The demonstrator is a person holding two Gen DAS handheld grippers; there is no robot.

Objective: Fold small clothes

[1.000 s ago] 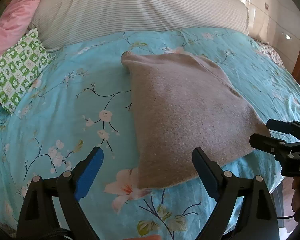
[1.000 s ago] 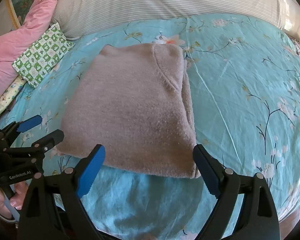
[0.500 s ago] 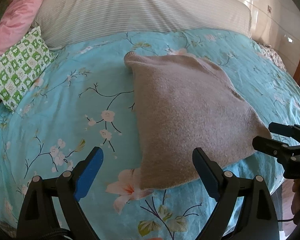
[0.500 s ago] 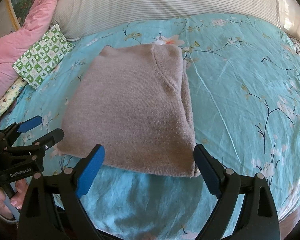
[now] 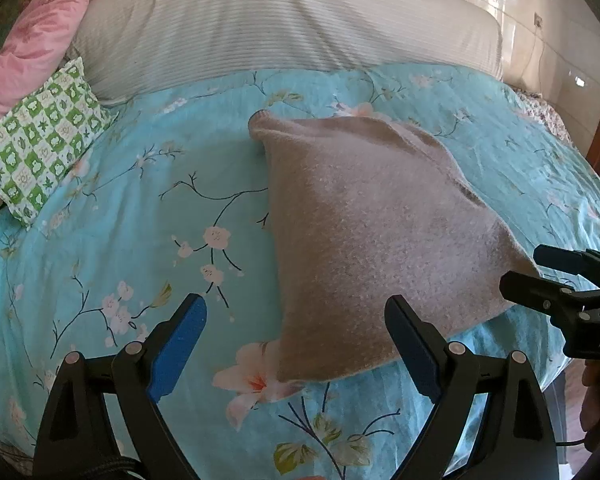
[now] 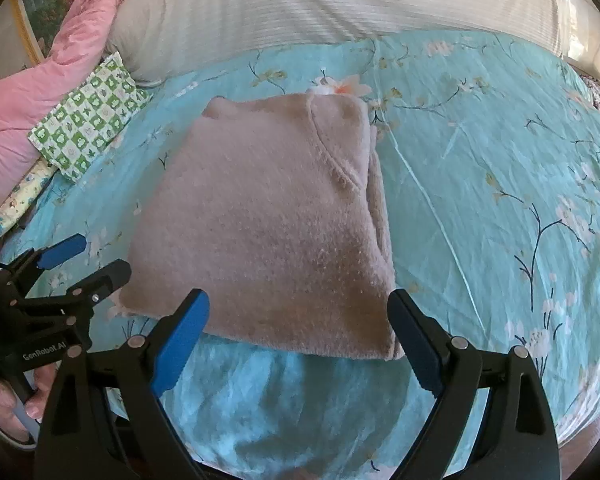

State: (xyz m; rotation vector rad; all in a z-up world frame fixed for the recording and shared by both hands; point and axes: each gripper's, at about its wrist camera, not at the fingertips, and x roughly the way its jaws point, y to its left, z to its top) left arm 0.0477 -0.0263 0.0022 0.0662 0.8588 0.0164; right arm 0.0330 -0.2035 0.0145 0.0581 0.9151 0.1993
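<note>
A beige knitted sweater (image 5: 372, 232) lies folded into a rough rectangle on the teal floral bedspread (image 5: 120, 240); it also shows in the right wrist view (image 6: 260, 232), neckline seam toward the far right. My left gripper (image 5: 296, 344) is open and empty, just short of the sweater's near left corner. My right gripper (image 6: 300, 340) is open and empty, just short of the sweater's near edge. Each gripper shows in the other's view: the right one (image 5: 540, 272) at the sweater's right corner, the left one (image 6: 84, 260) at its left corner.
A green checked pillow (image 5: 40, 152) and a pink quilt (image 5: 32, 40) lie at the far left. A striped beige bolster (image 5: 280, 28) runs across the head of the bed. The bed's near edge (image 6: 580, 420) drops off at lower right.
Both grippers have drawn back slightly from the sweater and stayed open. The sweater has not moved.
</note>
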